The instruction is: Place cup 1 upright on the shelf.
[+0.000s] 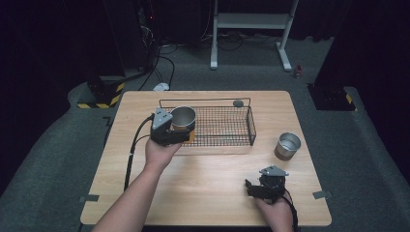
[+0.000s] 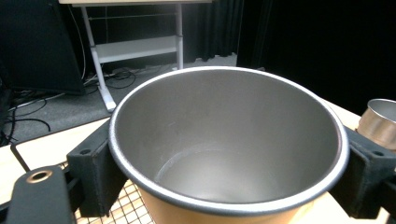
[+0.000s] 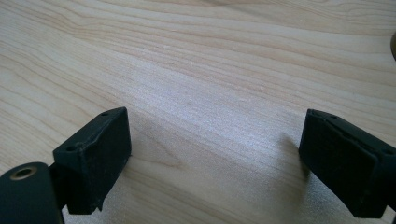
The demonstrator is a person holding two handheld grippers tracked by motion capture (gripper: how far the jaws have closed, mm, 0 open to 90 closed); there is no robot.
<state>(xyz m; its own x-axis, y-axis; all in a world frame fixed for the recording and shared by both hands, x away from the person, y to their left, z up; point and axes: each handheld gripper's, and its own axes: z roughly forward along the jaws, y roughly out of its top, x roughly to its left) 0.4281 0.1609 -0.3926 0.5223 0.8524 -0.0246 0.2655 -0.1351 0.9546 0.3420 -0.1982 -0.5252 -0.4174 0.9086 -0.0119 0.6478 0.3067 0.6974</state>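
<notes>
1. We hold the left gripper at the near-left corner of the wire basket, its jaws closed on an orange cup with a steel inside.
2. In the left gripper view the cup sits between the two black jaws, one pressed against each side of its wall just under the rim; it stands upright and looks empty.
3. From the high view the cup is at the basket's left end, over the mesh floor; whether its base rests on the mesh or hangs just above it, we cannot tell.
4. Mesh shows under the cup's lower left edge in the left gripper view.
5. A second cup, steel, stands upright on the table to the right of the basket, apart from it; we also see it at the right edge of the left gripper view.
6. A small dark round thing lies by the basket's far rim.
7. Our right gripper sits low at the near-right part of the table, well apart from the basket and nearer the steel cup.
8. In the right gripper view its jaws stand wide apart with nothing between them, just bare wood below.
</notes>
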